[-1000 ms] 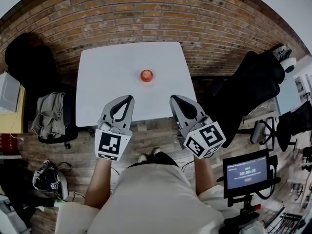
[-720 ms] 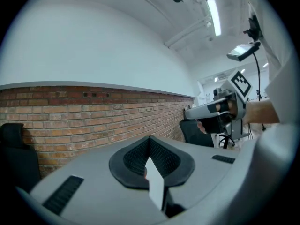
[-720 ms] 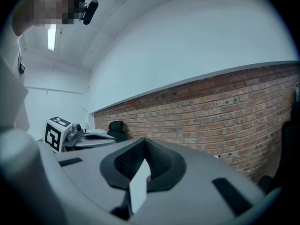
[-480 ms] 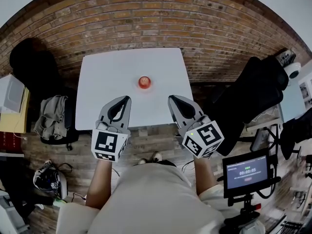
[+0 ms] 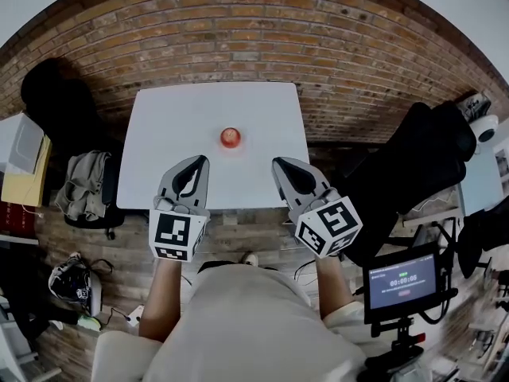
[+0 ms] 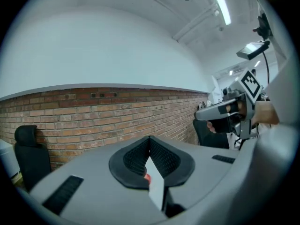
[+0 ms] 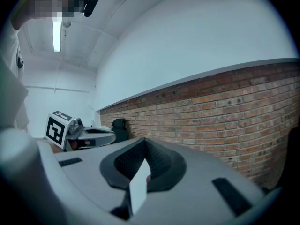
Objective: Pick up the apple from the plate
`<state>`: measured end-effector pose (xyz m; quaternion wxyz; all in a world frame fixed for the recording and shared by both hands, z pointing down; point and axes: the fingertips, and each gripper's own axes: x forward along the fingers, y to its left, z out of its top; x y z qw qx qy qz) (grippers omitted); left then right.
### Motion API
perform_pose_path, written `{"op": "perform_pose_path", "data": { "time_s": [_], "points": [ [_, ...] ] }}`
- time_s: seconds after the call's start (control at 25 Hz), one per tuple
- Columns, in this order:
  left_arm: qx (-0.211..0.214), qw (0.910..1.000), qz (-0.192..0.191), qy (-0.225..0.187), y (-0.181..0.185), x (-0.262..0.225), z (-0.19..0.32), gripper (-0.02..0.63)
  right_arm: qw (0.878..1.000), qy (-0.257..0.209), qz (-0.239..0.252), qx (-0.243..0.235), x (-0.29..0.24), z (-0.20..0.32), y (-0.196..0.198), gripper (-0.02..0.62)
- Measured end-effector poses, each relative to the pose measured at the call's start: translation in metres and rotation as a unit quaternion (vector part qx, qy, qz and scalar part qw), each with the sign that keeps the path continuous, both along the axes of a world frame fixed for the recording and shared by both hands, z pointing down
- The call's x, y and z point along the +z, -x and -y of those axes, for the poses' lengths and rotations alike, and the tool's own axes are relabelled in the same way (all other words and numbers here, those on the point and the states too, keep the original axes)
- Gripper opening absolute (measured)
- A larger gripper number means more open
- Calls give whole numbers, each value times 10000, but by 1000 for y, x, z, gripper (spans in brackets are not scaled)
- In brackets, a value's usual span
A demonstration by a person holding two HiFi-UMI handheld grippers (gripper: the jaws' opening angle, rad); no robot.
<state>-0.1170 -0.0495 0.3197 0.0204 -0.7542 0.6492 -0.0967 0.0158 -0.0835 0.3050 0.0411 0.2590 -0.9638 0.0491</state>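
- Tongs first: the left tongs (image 5: 200, 160) have their jaws pressed together at the tips, and nothing is clamped between them. In the left gripper view the two dark ribbed pads meet in a closed point (image 6: 150, 138).
- The right tongs (image 5: 278, 163) are the same, jaws together and empty. Their own view shows the pads joined at the tip (image 7: 144, 141).
- Both tongs hover side by side over the near edge of the desk (image 5: 171, 122), well apart from each other and touching nothing. Each points towards the far brick wall (image 5: 254, 38).
- Each gripper view also catches the other tongs out to the side, with the right tongs seen from the left one (image 6: 224, 110) and the left tongs from the right one (image 7: 91, 134).
- Count: two tongs, each with one marker cube at its near end, the left cube (image 5: 176, 235) and the right cube (image 5: 328, 228). There is also one desk, one apple and one lit screen (image 5: 403, 280) at the near right.
- The apple (image 5: 231, 137) is small, round and red-orange, with a paler spot on top. It sits alone near the middle of the white desk, beyond the tips of both tongs and between their lines. What lies under it is too small to tell.
- In the left gripper view a sliver of red (image 6: 147, 176) shows through the loop of the closed jaws.
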Motion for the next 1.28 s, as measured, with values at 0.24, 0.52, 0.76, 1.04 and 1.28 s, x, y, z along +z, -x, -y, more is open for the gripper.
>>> {"op": "perform_pose_path", "data": {
  "time_s": [0.24, 0.52, 0.76, 1.04, 1.28],
  "points": [
    [-235, 9994, 117, 209, -3, 9, -8, 5, 9998, -55, -3, -168, 3, 0, -5, 2],
    [46, 9975, 272, 653, -28, 34, 30, 5, 9996, 176, -23, -214, 22, 41, -17, 2],
    [273, 9955, 320, 848, -37, 47, 31, 5, 9993, 294, -96, -206, 32, 35, -19, 2],
    [447, 9946, 414, 841, -34, 53, 48, 5, 9991, 331, -170, -228, 42, 36, -11, 2],
    [576, 9923, 482, 989, -21, 61, 84, 6, 9983, 528, -204, -134, 49, 64, 2, 2]
  ]
}}
